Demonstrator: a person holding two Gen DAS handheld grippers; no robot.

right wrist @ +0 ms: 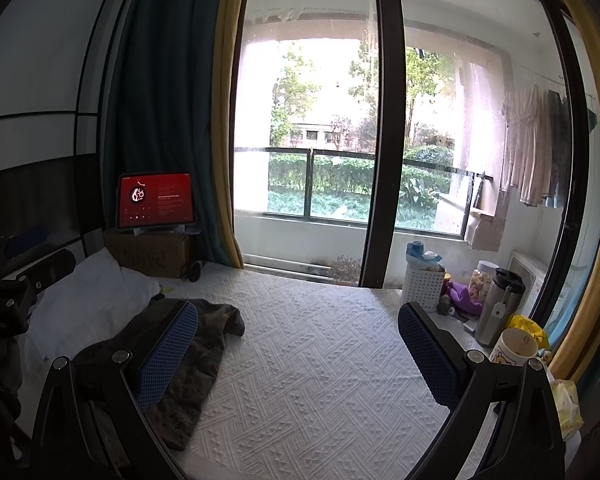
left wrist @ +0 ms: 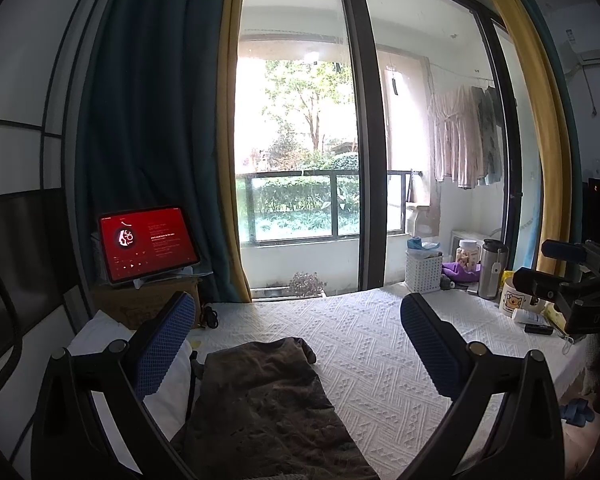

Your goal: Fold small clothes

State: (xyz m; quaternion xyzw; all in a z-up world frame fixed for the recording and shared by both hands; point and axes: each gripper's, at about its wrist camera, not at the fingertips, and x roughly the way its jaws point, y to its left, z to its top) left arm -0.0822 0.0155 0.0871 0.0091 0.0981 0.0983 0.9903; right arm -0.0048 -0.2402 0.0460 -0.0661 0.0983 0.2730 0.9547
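Your left gripper (left wrist: 296, 344) hangs above the near end of the dark garment (left wrist: 268, 408), its blue-padded fingers (left wrist: 166, 344) spread wide and holding nothing. The garment lies along the left part of the white textured cover (left wrist: 380, 344), its far edge bunched and its left edge running against the white pillow (left wrist: 100, 336). Your right gripper (right wrist: 298, 352) is just as wide apart and empty, its left finger over the garment's right edge (whether it touches the cloth, you cannot tell).

To the right of the garment the cover is bare all the way to the clutter at the far right corner: a white basket (right wrist: 422, 290), a steel flask (right wrist: 498, 308) and a mug (right wrist: 514, 348). At the far left a tablet (right wrist: 156, 200) stands on a cardboard box (right wrist: 148, 252), close to the pillow. The cover's far edge meets the window.
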